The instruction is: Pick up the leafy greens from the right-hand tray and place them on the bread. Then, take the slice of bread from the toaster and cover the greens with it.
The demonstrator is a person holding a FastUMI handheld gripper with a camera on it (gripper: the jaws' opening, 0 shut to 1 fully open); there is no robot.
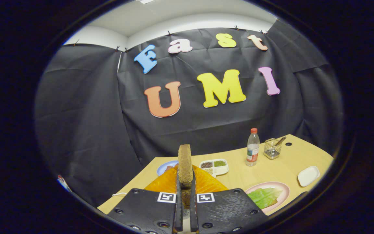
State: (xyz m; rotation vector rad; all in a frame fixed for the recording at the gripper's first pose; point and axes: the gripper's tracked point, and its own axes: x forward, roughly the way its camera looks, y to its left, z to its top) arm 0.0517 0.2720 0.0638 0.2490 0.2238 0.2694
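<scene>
So I've got the gripper point(185, 191) clamped on the slice of bread point(185, 165), both fingers squeezing it edge-on, standing upright over the orange toaster point(206, 183). The leafy greens point(264, 197) sit on the pink plate point(282, 188) near right; can't tell if there's bread under them. My plan: swing right, tip the slice flat, lower it square over the greens, then release. Count on the table point(271, 169): one bottle point(253, 147), one mesh holder point(272, 148), one divided dish point(214, 166), one blue plate point(165, 167), one small white dish point(308, 175).
</scene>
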